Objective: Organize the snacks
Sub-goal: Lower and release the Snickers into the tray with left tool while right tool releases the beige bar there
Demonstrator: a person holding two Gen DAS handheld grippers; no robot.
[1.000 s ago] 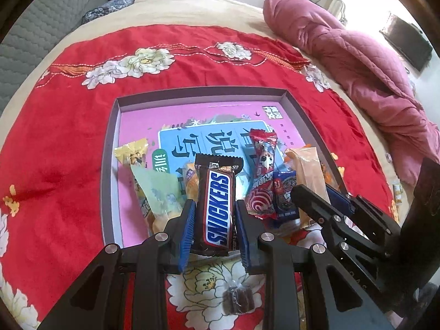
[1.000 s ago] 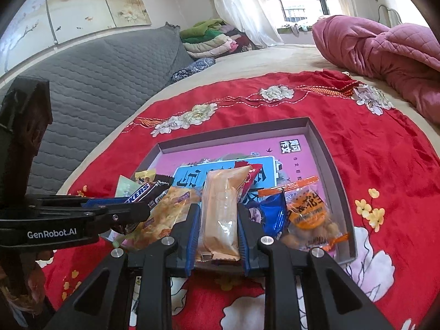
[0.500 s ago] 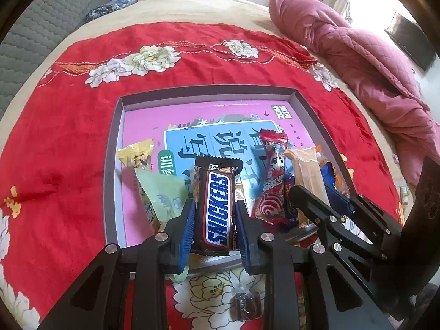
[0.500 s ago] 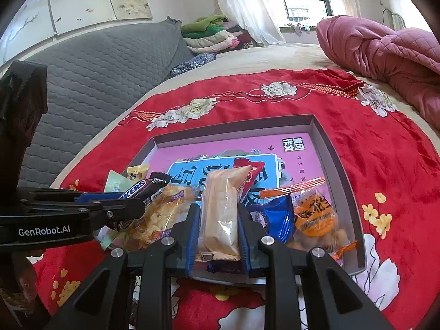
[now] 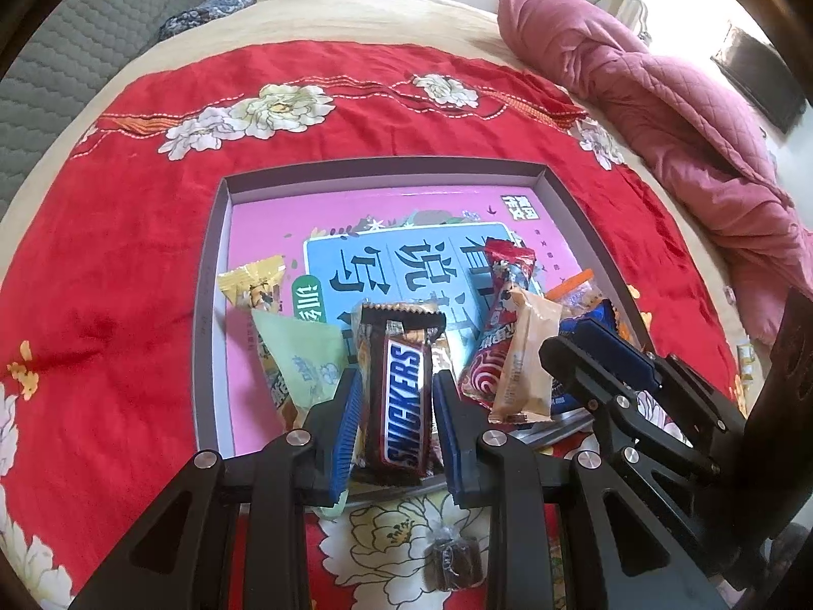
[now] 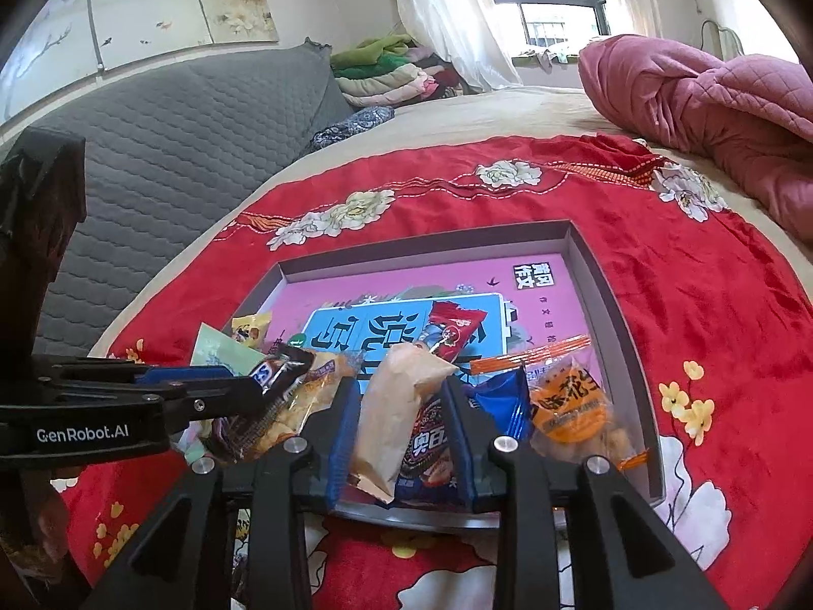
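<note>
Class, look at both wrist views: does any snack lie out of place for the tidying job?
Yes. A small dark wrapped sweet lies on the red flowered cloth outside the grey shallow box, while the other snacks sit inside.

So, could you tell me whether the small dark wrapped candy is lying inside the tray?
No, the dark candy lies on the red cloth, outside the tray.
</note>
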